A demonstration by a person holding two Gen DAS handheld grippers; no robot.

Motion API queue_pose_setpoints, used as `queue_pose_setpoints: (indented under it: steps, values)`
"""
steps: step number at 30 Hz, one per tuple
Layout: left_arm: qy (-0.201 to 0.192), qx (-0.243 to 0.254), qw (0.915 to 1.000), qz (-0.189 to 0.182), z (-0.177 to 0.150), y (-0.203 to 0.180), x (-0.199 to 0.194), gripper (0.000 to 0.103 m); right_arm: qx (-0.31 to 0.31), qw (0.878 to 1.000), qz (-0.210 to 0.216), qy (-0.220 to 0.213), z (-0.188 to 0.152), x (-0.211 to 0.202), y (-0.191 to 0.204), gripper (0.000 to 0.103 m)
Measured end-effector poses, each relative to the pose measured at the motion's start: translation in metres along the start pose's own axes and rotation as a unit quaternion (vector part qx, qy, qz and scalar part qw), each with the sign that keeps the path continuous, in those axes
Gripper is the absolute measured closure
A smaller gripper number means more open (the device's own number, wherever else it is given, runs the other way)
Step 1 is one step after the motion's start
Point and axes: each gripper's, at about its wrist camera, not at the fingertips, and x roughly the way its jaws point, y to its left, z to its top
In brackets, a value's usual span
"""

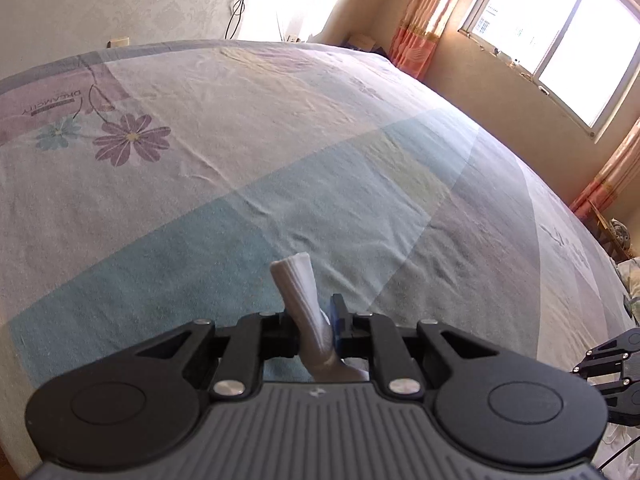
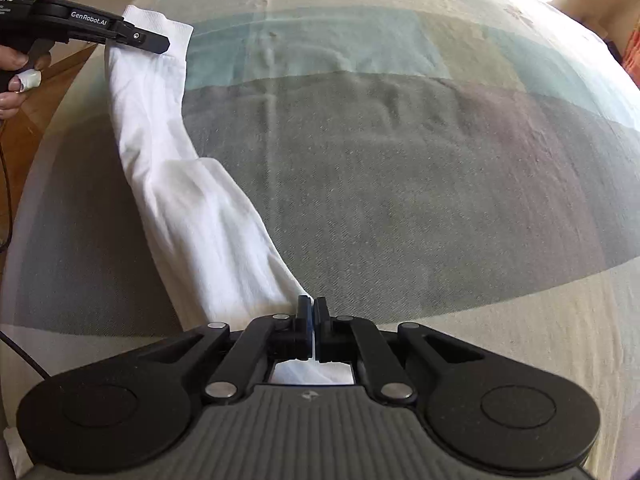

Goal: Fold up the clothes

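Note:
A white long sleeve of a garment stretches across the bed from upper left to lower middle in the right wrist view. My left gripper is shut on its ribbed cuff at the upper left, held by a hand. In the left wrist view that cuff sticks up bunched between the shut jaws of the left gripper. My right gripper is shut on the sleeve's near end, with white cloth showing behind its fingers. The rest of the garment is hidden below the grippers.
A patterned bedsheet in pale blue, grey and cream blocks with printed flowers covers the bed. A window with orange curtains stands at the far right. Wooden floor lies off the bed's left edge.

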Motion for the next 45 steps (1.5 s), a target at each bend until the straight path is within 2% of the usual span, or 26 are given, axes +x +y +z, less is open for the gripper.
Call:
queue_pose_setpoints:
  steps: [4,6,8,10,13,14,17,21,24,29,31,34,36,39,43,44,45]
  values:
    - [-0.039,0.023,0.9989,-0.013,0.025,-0.01,0.009,0.09,0.03,0.998,-0.049,-0.023,0.011,-0.004,-0.026,0.099]
    - [-0.046,0.027,0.9985,-0.013,0.029,-0.01,0.013,0.084,0.052,0.996,-0.071,-0.031,0.014,-0.004,-0.036,0.098]
    - [-0.022,0.019,0.9994,0.019,0.025,-0.002,0.023,0.076,0.073,0.992,-0.094,-0.039,0.016,-0.004,-0.046,0.098]
    - [0.002,0.009,0.9984,0.055,0.018,0.01,0.031,0.076,0.088,0.99,-0.101,-0.038,0.016,-0.004,-0.05,0.092]
    - [0.028,0.011,0.9943,0.102,0.007,0.025,0.035,0.073,0.094,0.99,-0.094,-0.037,0.013,-0.003,-0.046,0.09]
    - [0.03,0.013,0.9937,0.107,0.004,0.027,0.034,0.073,0.092,0.991,-0.091,-0.036,0.012,-0.003,-0.043,0.089]
    - [0.036,0.025,0.9945,0.095,0.001,0.024,0.031,0.073,0.079,0.993,-0.087,-0.026,0.007,-0.002,-0.035,0.087]
    - [0.037,0.093,0.9927,0.067,-0.001,-0.002,0.03,0.069,0.075,0.993,-0.096,-0.003,-0.01,-0.008,-0.036,0.08]
    - [0.044,0.129,0.9902,0.031,-0.004,-0.022,0.031,0.062,0.078,0.992,-0.099,0.024,-0.028,-0.012,-0.048,0.073]
    - [0.058,0.174,0.983,-0.009,-0.016,-0.053,0.034,0.061,0.05,0.993,-0.085,0.064,-0.063,-0.018,-0.065,0.072]
    - [0.067,0.185,0.9802,-0.022,-0.02,-0.063,0.036,0.061,0.032,0.993,-0.091,0.072,-0.072,-0.02,-0.069,0.072]
    - [0.075,0.195,0.977,-0.039,-0.024,-0.076,0.04,0.061,0.047,0.994,-0.081,0.063,-0.077,-0.027,-0.082,0.071]
    - [0.078,0.2,0.9756,-0.046,-0.026,-0.083,0.043,0.061,0.032,0.995,-0.064,0.073,-0.081,-0.023,-0.083,0.061]
    - [0.079,0.205,0.974,-0.055,-0.027,-0.091,0.045,0.06,-0.011,0.994,-0.054,0.094,-0.093,-0.013,-0.074,0.059]
    - [0.086,0.205,0.9734,-0.054,-0.029,-0.098,0.049,0.06,-0.005,0.996,-0.049,0.079,-0.102,-0.008,-0.072,0.059]
    - [0.087,0.204,0.9736,-0.055,-0.029,-0.1,0.049,0.06,0.0,0.996,-0.041,0.081,-0.101,-0.008,-0.072,0.066]
    - [0.087,0.203,0.9737,-0.056,-0.03,-0.101,0.049,0.06,0.004,0.996,-0.033,0.085,-0.1,-0.009,-0.072,0.079]
